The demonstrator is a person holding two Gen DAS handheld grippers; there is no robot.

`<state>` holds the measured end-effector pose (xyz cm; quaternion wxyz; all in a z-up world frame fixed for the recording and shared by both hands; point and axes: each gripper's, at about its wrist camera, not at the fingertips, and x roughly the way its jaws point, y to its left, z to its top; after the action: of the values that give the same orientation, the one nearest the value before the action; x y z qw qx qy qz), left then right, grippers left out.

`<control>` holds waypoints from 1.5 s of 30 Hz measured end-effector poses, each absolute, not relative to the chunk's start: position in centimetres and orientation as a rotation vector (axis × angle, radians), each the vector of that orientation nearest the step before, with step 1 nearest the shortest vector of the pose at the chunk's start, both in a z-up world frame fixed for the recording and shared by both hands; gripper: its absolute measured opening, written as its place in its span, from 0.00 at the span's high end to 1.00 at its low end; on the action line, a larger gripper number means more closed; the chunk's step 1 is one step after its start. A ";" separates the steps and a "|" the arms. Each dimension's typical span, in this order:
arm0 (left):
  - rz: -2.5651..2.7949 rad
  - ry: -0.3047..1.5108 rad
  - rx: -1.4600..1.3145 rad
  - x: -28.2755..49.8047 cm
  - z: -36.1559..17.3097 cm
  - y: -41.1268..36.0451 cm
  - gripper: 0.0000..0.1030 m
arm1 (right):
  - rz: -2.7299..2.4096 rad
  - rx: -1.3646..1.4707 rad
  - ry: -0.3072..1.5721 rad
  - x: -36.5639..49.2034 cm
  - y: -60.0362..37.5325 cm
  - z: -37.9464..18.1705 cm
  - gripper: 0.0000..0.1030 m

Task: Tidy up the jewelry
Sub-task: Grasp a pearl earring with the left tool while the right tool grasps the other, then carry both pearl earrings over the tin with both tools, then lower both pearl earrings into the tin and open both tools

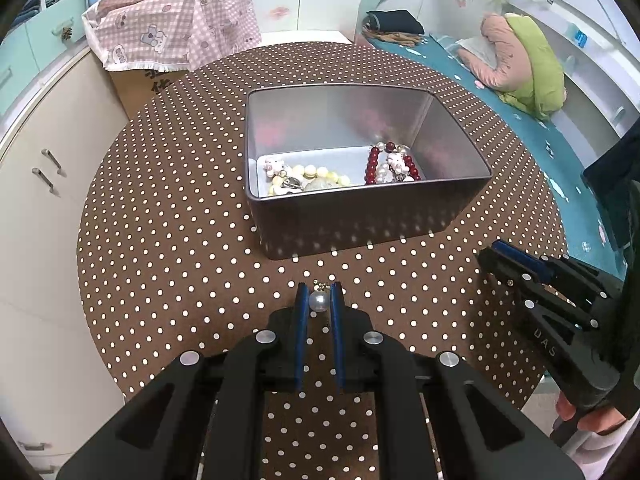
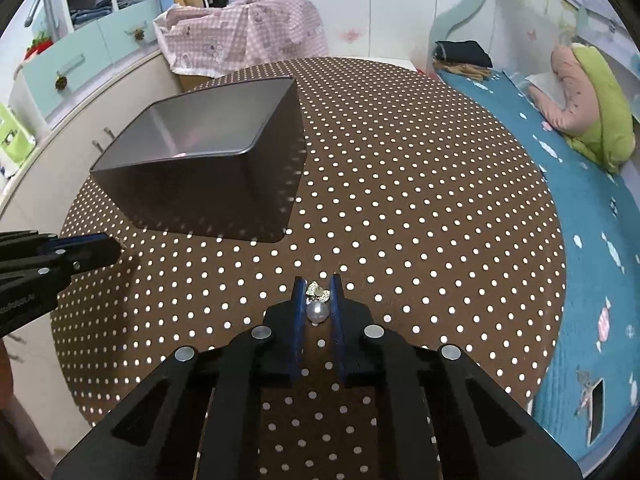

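Left claw: a pearl earring (image 1: 319, 301) is pinched between the blue pads of the left claw (image 1: 319, 300), just above the dotted cloth; a small gold fitting is seen at the pearl's far side.
Right claw: a second pearl earring (image 2: 318, 311), topped by a sparkly bow-shaped stud, is gripped between the pads of the right claw (image 2: 318, 300).
Claw positions: the right claw is seen from the left wrist view at the right edge, near the bench rim; the left claw (image 2: 108, 250) is seen from the right wrist view at the left edge, close to the tin's near corner.
Tin: an open rectangular metal tin (image 1: 360, 216) is set on the bench (image 1: 160, 240), beyond the left claw.
Tin contents: a cream bead bracelet (image 1: 308, 178) is laid at the left of the tin floor, a red bead bracelet (image 1: 394, 162) at the right.
Bench: a round top covered by brown cloth with white dots.
Surroundings: a pink checked cloth (image 1: 176, 24) is draped over a box behind the bench; a bed with a teal cover (image 2: 600, 248) is placed to the right.
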<state>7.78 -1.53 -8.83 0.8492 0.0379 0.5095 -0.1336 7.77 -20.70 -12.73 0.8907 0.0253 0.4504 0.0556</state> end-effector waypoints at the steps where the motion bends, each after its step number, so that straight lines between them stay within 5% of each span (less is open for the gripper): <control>1: -0.282 1.071 0.079 7.8 -8.7 -1.5 0.91 | 0.116 0.056 0.931 7.7 -20.7 -12.5 0.88; 22: -0.306 0.880 0.078 10.3 -1.2 -0.5 0.91 | 0.189 0.021 0.716 9.6 -18.7 -2.7 0.88; 34: -0.298 0.869 0.060 12.7 -0.7 -0.7 0.90 | 0.229 0.034 0.733 12.5 -17.1 -2.1 0.85; 36: -0.298 0.886 0.058 13.1 -1.0 -0.6 0.82 | 0.219 0.040 0.748 12.9 -17.2 -2.2 0.75; 37: -0.295 0.893 0.051 13.3 -1.0 -0.5 0.66 | 0.209 0.042 0.750 13.0 -17.2 -2.3 0.55; 39: -0.288 0.879 0.047 13.3 -1.0 -0.3 0.57 | 0.182 0.036 0.733 12.9 -17.4 -2.2 0.40; 45: -0.265 0.891 0.043 13.4 -1.4 0.0 0.37 | 0.172 0.033 0.743 12.8 -17.6 -2.2 0.39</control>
<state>13.43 -0.05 -1.35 0.8936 0.0209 0.4297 -0.1279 12.76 -17.59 -2.21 0.9281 0.0163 0.3623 0.0840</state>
